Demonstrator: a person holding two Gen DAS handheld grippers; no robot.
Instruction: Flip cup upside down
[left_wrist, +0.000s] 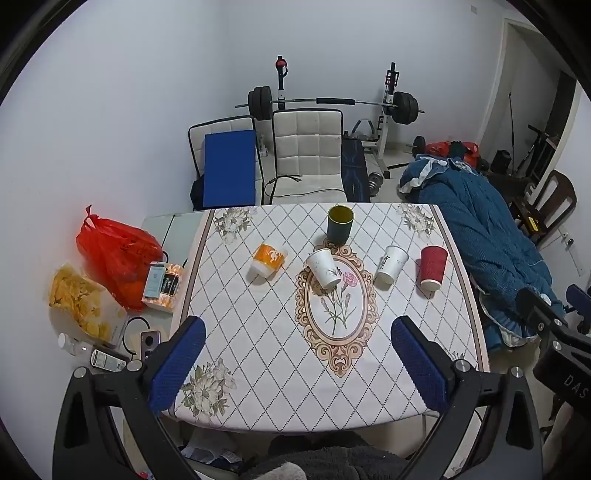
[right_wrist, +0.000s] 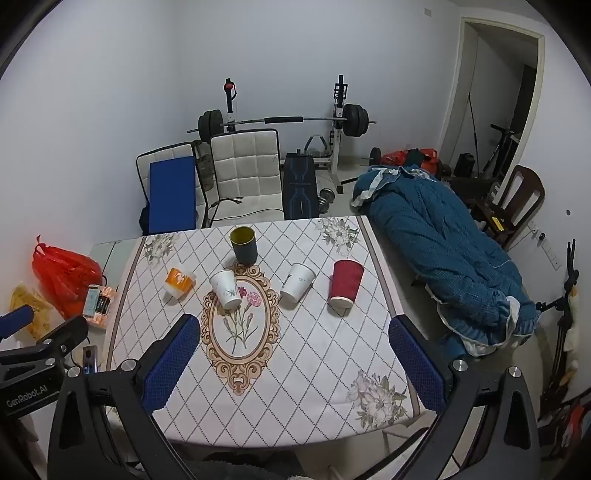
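Evidently no grasp had been begun: both the left claw (left_wrist: 299, 363) and right claw (right_wrist: 295, 360) were held wide apart, empty, above the near counter (left_wrist: 369, 398). Five cups were seen upright mid-counter; the red cup (right_wrist: 346, 282), at the right, would need an approach and side grip.

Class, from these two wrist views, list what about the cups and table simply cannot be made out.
- Inside of the dark cup: both views, its own wall hides the bottom.
- Print on the white cups: both views, too small to read.
- Table near edge: both views, the open left hand-held gripper and right hand-held gripper cover it.
- Orange cup: whether upright or flipped is unclear.
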